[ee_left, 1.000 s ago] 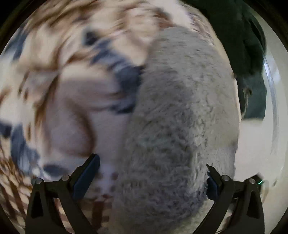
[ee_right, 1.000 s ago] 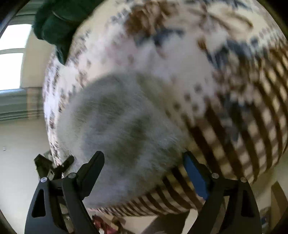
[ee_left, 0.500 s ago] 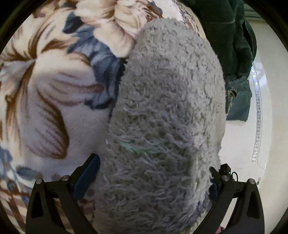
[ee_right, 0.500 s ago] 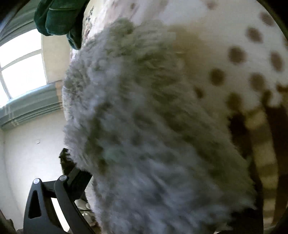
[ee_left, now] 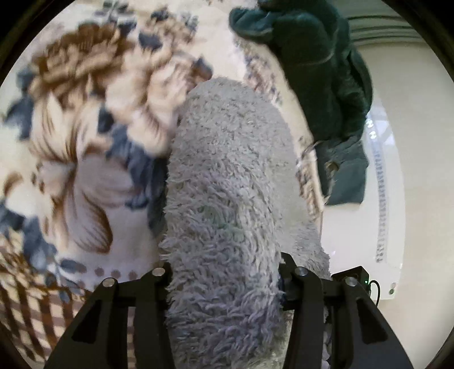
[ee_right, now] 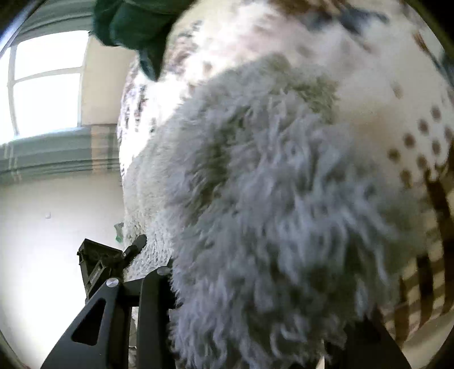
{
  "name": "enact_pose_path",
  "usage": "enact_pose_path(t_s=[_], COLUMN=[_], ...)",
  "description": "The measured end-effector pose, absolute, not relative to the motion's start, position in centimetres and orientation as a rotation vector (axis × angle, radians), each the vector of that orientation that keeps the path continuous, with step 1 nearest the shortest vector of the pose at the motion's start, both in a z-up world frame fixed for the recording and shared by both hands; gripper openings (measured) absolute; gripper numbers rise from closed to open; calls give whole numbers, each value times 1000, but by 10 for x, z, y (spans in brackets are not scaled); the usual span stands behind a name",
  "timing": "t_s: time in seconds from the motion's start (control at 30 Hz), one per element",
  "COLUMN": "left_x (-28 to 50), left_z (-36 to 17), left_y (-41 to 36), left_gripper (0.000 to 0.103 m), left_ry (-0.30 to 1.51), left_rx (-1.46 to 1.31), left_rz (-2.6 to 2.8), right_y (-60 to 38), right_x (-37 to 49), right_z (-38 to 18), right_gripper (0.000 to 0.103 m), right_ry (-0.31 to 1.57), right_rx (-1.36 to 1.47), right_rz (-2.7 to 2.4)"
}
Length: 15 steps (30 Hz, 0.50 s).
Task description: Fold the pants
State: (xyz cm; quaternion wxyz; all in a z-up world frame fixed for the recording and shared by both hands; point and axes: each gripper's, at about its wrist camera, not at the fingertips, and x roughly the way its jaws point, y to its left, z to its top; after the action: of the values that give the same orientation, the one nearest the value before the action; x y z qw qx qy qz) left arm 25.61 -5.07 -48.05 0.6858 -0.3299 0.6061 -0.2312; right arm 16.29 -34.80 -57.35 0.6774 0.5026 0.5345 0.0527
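The pants (ee_left: 227, 184) are grey and fluffy, lying over a floral blanket (ee_left: 85, 142). My left gripper (ee_left: 224, 278) is shut on the pants; the fleece bulges up between its two black fingers and runs away from me. In the right wrist view the pants (ee_right: 269, 213) fill most of the frame. My right gripper (ee_right: 249, 289) is shut on the pants too; its left finger (ee_right: 153, 298) shows, and the right finger is hidden by fleece.
A dark green garment (ee_left: 320, 71) lies piled at the blanket's far right edge, also showing in the right wrist view (ee_right: 133, 25). A pale floor (ee_left: 411, 198) lies beyond the edge. A window (ee_right: 45, 85) and white wall are at the left.
Both grippers have closed on the grey pants, where a second ago their jaws stood wide apart. The left view has pulled back, showing more blanket and green garment.
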Motion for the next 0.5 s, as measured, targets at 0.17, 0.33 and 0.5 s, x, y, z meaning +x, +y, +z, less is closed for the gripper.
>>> enact_pose_path(t_s=[0.17, 0.33, 0.5], left_x=[303, 385, 495], left_z=[-448, -431, -421], left_y=[-4, 67, 158], left_gripper=[43, 43, 43], left_ry=[1243, 1152, 1071], left_rx=[-799, -820, -816], left_rz=[-528, -524, -492], right_y=[-318, -256, -183], right_x=[220, 323, 448], right_z=[-526, -495, -496], right_gripper=[38, 38, 38], right_ry=[1150, 1086, 1031], right_rx=[1047, 990, 949], right_rz=[167, 218, 262])
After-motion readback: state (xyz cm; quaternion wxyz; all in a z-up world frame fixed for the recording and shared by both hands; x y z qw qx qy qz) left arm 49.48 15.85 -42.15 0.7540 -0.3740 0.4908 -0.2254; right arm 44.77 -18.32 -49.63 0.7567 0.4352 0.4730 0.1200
